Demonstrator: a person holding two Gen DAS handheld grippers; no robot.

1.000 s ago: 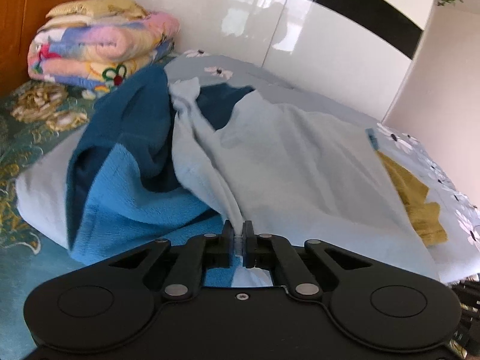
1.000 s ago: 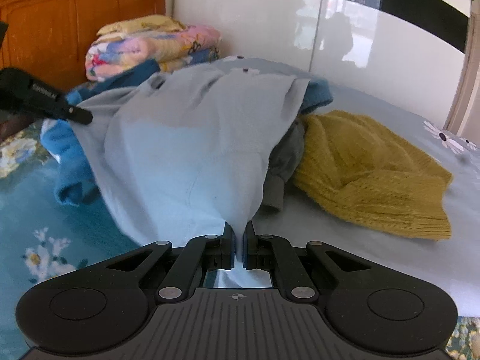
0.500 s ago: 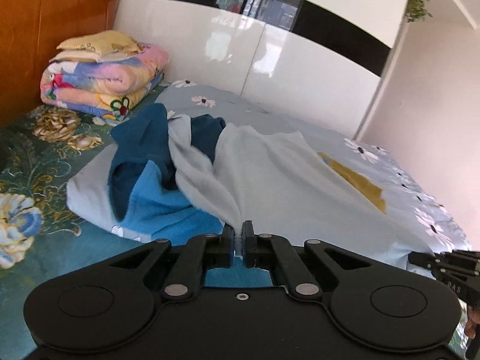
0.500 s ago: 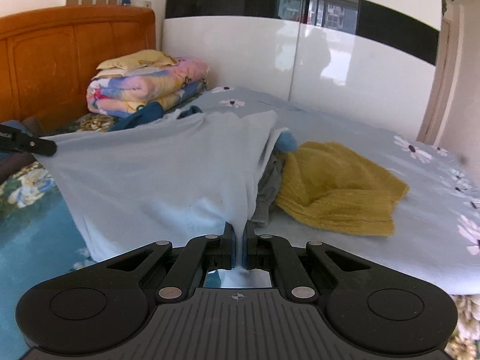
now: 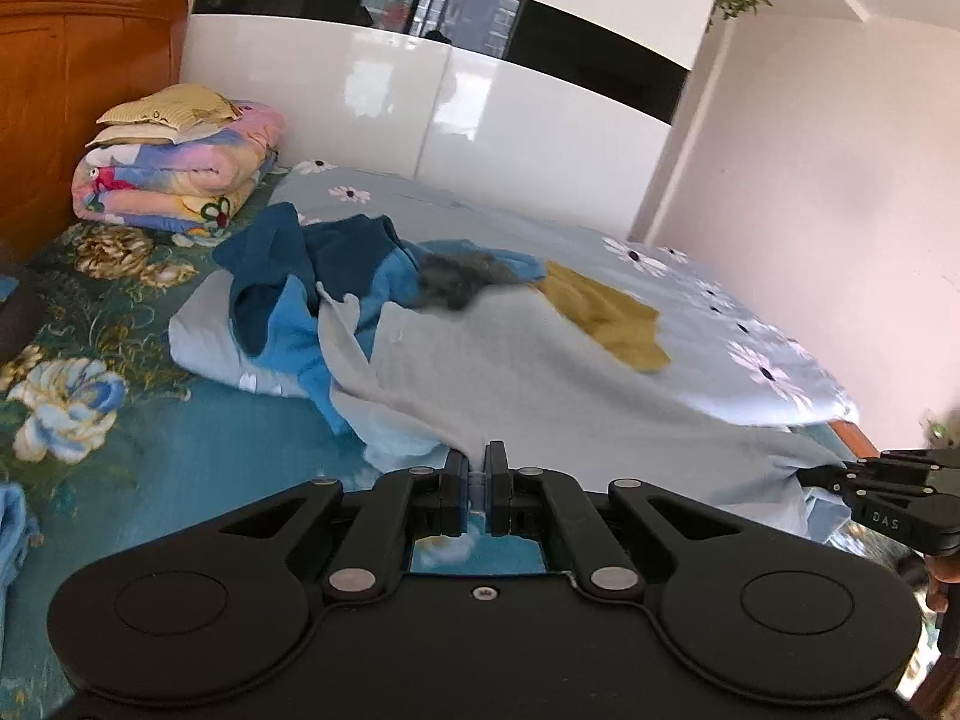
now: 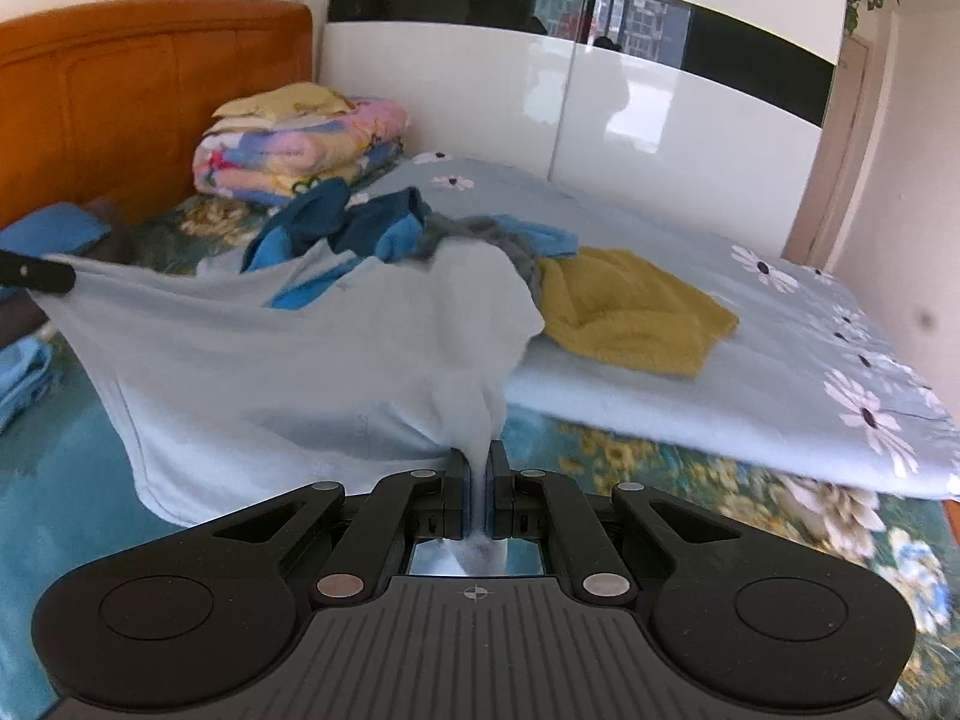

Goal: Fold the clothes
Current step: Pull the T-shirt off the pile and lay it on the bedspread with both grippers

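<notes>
Your bed (image 5: 540, 222) wears a pale daisy-print cover over a teal floral sheet. Your left gripper (image 5: 478, 468) and right gripper (image 6: 478, 471) each pinch an edge of the light blue shirt (image 6: 270, 360), stretching its soft knit above the heaped blue garments (image 5: 336, 288) and nubby mustard sweater (image 6: 630, 312).

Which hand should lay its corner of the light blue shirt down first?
Probably the left gripper: its side of the light blue shirt hangs over bare green sheet. The right gripper sits nearer the yellow sweater.
</notes>
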